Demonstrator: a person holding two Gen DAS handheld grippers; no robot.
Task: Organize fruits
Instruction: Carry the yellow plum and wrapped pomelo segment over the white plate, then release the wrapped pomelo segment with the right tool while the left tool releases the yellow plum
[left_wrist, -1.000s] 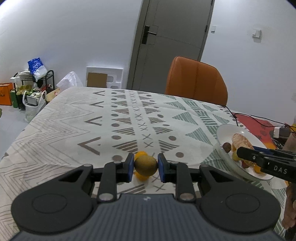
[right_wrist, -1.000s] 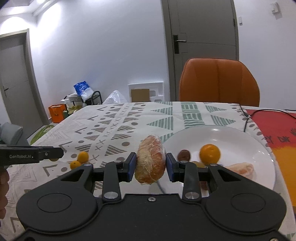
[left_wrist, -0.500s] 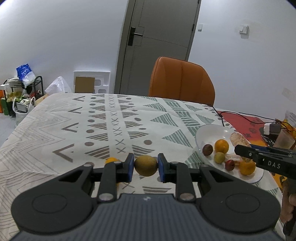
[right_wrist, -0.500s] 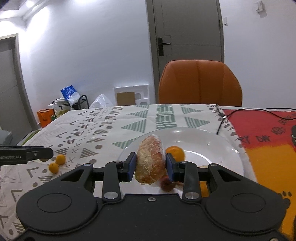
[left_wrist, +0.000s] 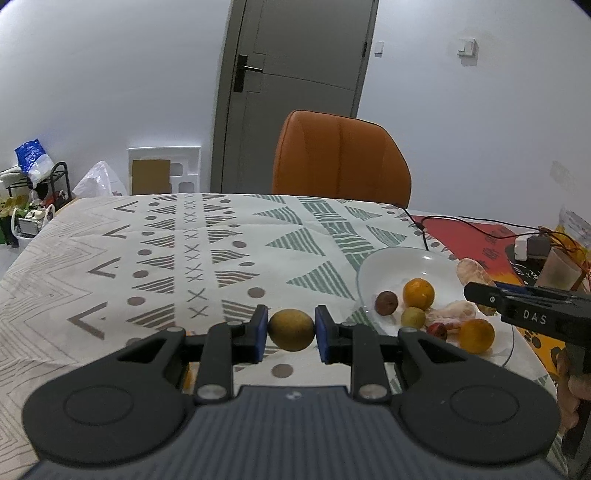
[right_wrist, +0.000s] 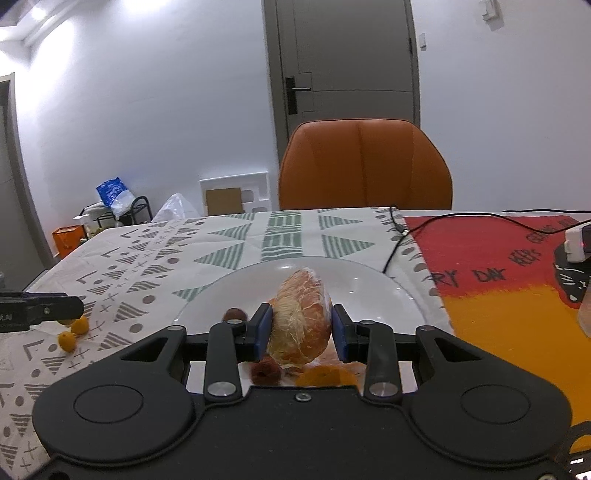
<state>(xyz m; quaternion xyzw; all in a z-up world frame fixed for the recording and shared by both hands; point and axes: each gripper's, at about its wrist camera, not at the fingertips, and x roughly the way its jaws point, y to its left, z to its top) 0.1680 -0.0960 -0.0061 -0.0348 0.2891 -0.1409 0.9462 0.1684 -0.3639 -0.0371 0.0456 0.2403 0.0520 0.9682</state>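
Note:
My left gripper (left_wrist: 291, 329) is shut on a yellow-green round fruit (left_wrist: 291, 328) and holds it above the patterned tablecloth, left of the white plate (left_wrist: 384, 258). The plate holds an orange (left_wrist: 418, 292), a brown fruit (left_wrist: 386, 303), a small green fruit (left_wrist: 413, 316) and more fruit. My right gripper (right_wrist: 301, 328) is shut on a peeled pomelo segment (right_wrist: 301, 325) and holds it over the plate (right_wrist: 369, 284). Two small orange fruits (right_wrist: 73, 333) lie on the cloth at left.
An orange chair (left_wrist: 341, 158) stands behind the table. A black cable (right_wrist: 413, 230) runs over the red and yellow mat (right_wrist: 509, 280) on the right. A white charger (left_wrist: 524, 248) and a cup (left_wrist: 559, 272) sit at far right.
Both grippers have moved right with their fruit. The right gripper now hangs over the plate's middle. The left gripper has lifted away from the small orange fruits toward the plate.

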